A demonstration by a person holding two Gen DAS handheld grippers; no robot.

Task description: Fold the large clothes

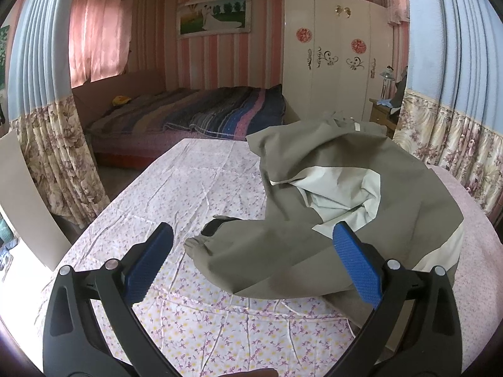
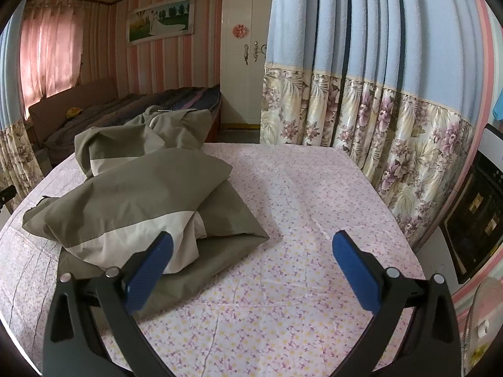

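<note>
An olive-green jacket with pale panels [image 1: 339, 194] lies crumpled on a table covered by a floral sheet [image 1: 195, 188]. A sleeve with a dark cuff [image 1: 217, 226] points left. My left gripper [image 1: 251, 245] is open above the sleeve and holds nothing. In the right wrist view the jacket [image 2: 135, 194] fills the left half of the sheet [image 2: 308, 220]. My right gripper [image 2: 251, 251] is open and empty, above the jacket's lower right corner and the bare sheet.
A bed with a striped blanket [image 1: 201, 113] stands beyond the table. A white wardrobe [image 1: 333, 56] is at the back. Blue and floral curtains [image 2: 377, 94] hang close on the right, and also on the left [image 1: 47, 119]. A dark appliance [image 2: 478, 213] stands far right.
</note>
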